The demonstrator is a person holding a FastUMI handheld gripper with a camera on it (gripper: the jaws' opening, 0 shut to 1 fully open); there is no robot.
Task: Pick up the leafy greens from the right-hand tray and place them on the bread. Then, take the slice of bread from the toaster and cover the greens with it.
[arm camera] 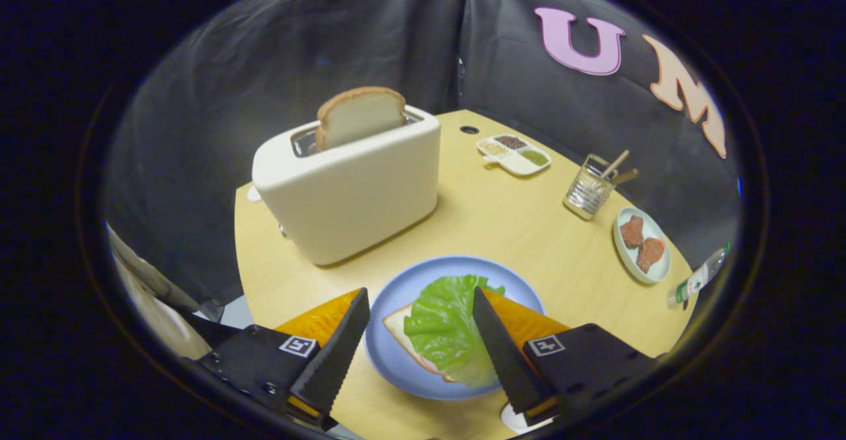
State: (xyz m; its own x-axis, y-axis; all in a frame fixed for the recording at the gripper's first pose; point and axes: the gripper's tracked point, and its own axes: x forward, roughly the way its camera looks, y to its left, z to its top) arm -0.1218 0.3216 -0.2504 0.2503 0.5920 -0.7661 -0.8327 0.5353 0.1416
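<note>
nearest of all, the gripper [420, 308] is seen with its jaws spread wide, nothing being held between them. between the two fingers, and partly hidden by the right finger [497, 344], a blue plate [396, 291] is set on the pale wooden worktop [502, 222]. on the plate a slice of bread [398, 326] is laid flat, and the leafy greens [441, 324] are spread over it, so that little more than the bread's corner and near edge are left showing. the leaf's right edge is overlapped by the right finger; whether it is touched cannot be told. the left finger [337, 354] is kept apart from the plate's rim.

beyond the plate, to its far left, a cream toaster [347, 189] is stood on the worktop, and a second slice of bread [360, 116] is raised upright out of its slot. beyond the plate to the far right, a small white divided dish [514, 154] with seeds or spices in its compartments is placed near the worktop's back edge. nearer than that dish, and well to the right of the plate, a wire holder [587, 192] with wooden utensils is stood. further right again, a small pale tray [642, 245] bearing two reddish-brown pieces [641, 243] is set at the worktop's edge, and a bottle [697, 278] is seen just beyond it.
</note>
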